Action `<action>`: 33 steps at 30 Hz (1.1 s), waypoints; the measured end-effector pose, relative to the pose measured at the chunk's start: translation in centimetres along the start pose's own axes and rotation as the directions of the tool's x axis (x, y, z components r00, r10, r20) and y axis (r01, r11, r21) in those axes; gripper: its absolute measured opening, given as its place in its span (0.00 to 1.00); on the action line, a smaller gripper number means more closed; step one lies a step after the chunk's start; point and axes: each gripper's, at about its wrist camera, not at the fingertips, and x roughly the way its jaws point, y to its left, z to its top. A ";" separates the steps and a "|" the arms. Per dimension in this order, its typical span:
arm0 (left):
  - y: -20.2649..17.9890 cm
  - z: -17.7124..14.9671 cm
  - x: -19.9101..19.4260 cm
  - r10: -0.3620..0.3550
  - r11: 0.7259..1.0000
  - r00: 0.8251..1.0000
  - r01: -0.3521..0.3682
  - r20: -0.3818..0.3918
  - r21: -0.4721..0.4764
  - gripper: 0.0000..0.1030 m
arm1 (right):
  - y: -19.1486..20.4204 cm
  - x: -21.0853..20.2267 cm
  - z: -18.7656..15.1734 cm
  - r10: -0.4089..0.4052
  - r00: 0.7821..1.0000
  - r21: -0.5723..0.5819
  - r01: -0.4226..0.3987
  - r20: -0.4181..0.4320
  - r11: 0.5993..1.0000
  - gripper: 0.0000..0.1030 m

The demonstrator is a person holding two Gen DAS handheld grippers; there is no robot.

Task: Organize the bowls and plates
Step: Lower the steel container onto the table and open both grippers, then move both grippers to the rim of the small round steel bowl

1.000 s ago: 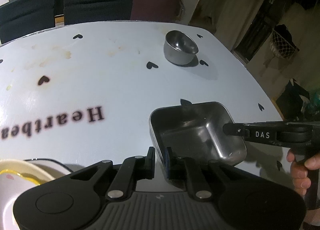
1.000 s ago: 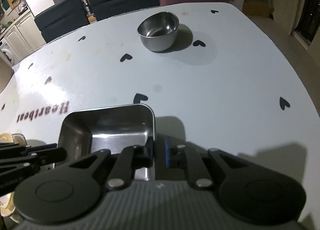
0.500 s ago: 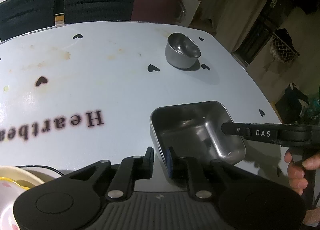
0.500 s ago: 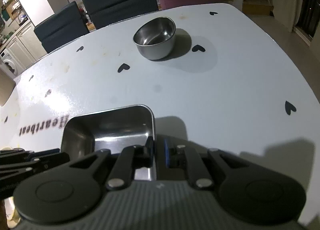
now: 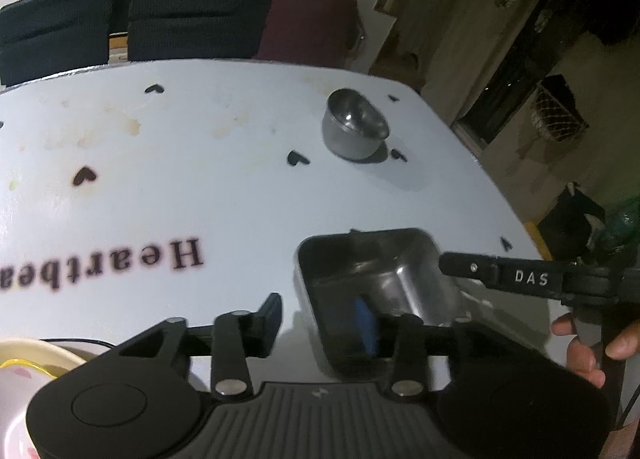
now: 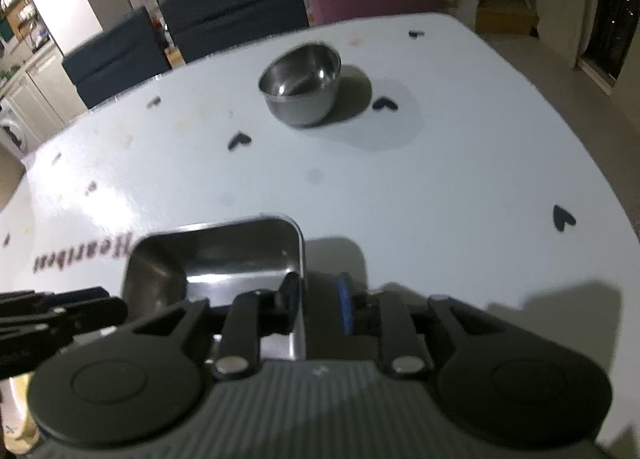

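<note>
Both tools' jaws just parted, astride steel tray (image 5: 384, 279) walls

Left gripper (image 5: 320, 323): matte black linkage arms, silver pivot screws, ribbed grey base, blue pad inside one finger. Right gripper (image 6: 318, 301) identical, white "DAS" marking on its finger.

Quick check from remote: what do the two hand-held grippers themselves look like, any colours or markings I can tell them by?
Both are matte black plastic. The left hand-held gripper and right hand-held gripper share ribbed grey bases, round side housings, silver pivot screws and a blue pad on one finger. From the left camera, the right one's finger reads "DAS" in white.
</note>
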 end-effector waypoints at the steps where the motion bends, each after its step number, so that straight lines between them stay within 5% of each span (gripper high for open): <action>1: -0.1 0.1 -0.3 -0.004 1.000 1.000 0.004 0.005 0.003 0.55 | 0.1 -0.6 0.1 0.004 1.000 0.008 -0.005 0.019 1.000 0.43; 8: -1.1 1.2 -2.2 -0.012 0.998 0.998 0.008 0.054 0.062 0.89 | 0.3 -4.2 0.8 -0.009 0.988 0.094 -0.005 0.155 0.996 0.70; 17: -0.3 5.5 -1.5 0.034 0.994 0.995 -0.043 0.090 0.101 0.99 | 0.8 -4.6 3.3 -0.048 0.966 0.123 0.016 0.255 0.992 1.00; 24: 0.1 9.3 1.3 0.027 0.996 0.994 -0.036 0.102 0.086 1.00 | -1.9 -2.8 6.3 -0.062 0.967 0.085 0.042 0.247 0.996 1.00; 33: 0.2 11.0 6.0 0.004 0.999 0.996 0.000 0.092 -0.040 1.00 | -5.8 1.5 11.9 0.038 0.979 -0.090 -0.020 0.200 0.996 1.00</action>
